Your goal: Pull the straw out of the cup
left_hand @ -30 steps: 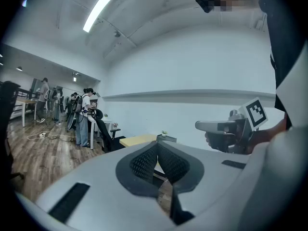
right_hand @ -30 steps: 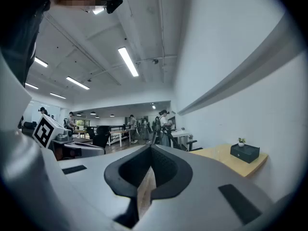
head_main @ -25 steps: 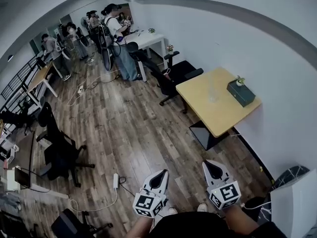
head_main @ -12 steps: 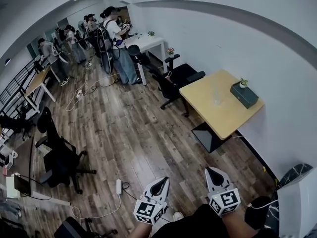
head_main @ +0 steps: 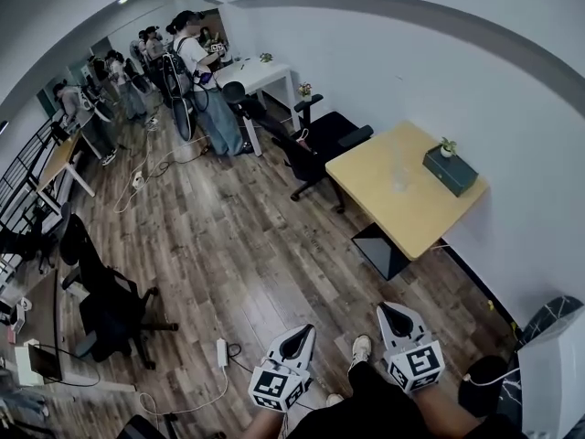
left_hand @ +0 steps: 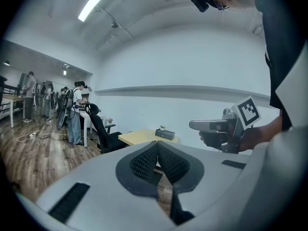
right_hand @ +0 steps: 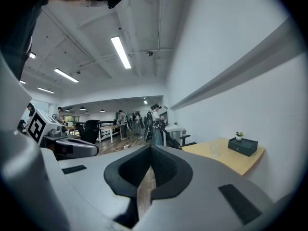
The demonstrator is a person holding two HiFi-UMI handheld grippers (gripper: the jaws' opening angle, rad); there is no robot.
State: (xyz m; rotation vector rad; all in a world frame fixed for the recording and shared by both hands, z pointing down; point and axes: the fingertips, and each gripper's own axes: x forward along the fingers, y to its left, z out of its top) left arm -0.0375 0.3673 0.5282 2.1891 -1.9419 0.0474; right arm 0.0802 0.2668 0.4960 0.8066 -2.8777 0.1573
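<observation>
A clear cup (head_main: 400, 179) stands on the yellow wooden table (head_main: 384, 210) against the right wall, beside a dark box (head_main: 454, 170) with a small plant (head_main: 447, 146). The cup (right_hand: 214, 149) is too small to show a straw. Both grippers are held low at the person's waist, far from the table. My left gripper (head_main: 294, 344) is shut with nothing between its pads, and the same shows in the left gripper view (left_hand: 156, 146). My right gripper (head_main: 396, 318) is likewise shut and empty (right_hand: 150, 149). Each gripper view also catches the other gripper (left_hand: 211, 125) (right_hand: 72, 148).
A black office chair (head_main: 320, 140) stands at the table's far corner, and a dark panel (head_main: 382, 250) leans under it. A power strip (head_main: 222, 353) with cables lies on the wood floor. More chairs (head_main: 101, 291) are at left. Several people (head_main: 196, 71) stand by a white desk (head_main: 256, 71).
The person has stepped forward across the floor, and a shoe now shows between the grippers. Both grippers moved along, slightly lower, still shut.
</observation>
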